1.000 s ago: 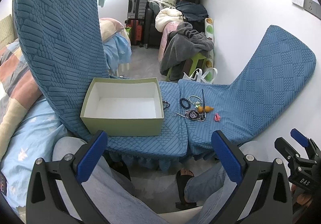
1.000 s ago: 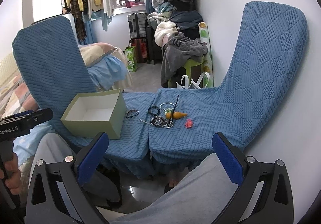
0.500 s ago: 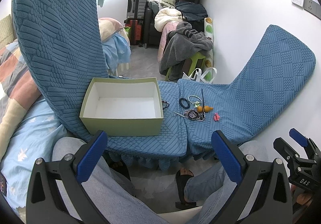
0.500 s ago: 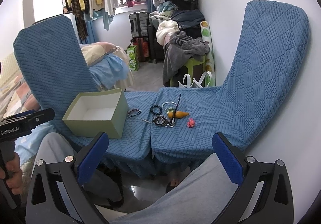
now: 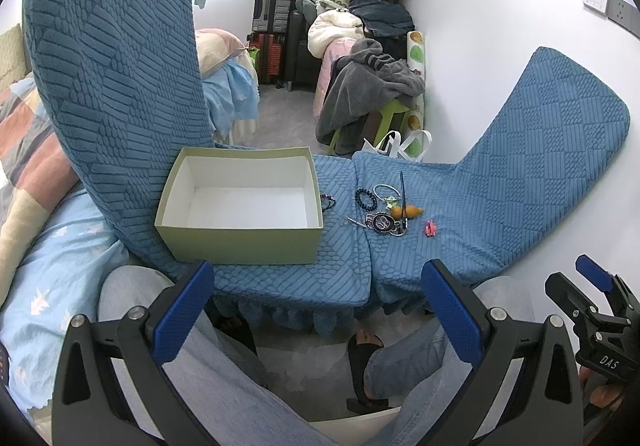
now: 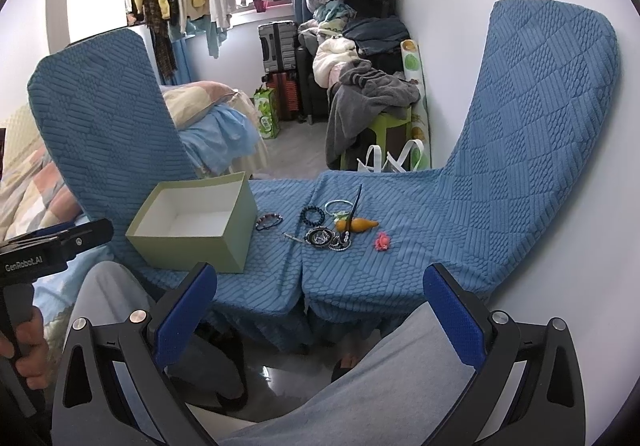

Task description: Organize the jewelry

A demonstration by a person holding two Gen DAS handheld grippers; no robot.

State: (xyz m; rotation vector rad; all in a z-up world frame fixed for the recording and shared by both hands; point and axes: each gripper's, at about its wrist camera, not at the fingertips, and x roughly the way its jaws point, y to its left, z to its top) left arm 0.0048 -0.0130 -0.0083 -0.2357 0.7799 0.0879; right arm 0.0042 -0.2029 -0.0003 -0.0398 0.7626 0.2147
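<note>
Both claws wide, empty; your bead bracelet [image 6: 312, 215] light, slippery, floppy: pinch across band, lift toward box [image 6: 192, 228]

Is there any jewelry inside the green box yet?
No, the green box shows only its bare white bottom; the jewelry lies on the blue cushion beside it.

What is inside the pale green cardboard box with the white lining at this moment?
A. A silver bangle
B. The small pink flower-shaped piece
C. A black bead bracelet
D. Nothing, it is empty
D: the pale green cardboard box shows only its bare white floor, while the black bead bracelet, the silver bangle and the small pink flower-shaped piece all lie on the blue textured cushion beside it.
</note>
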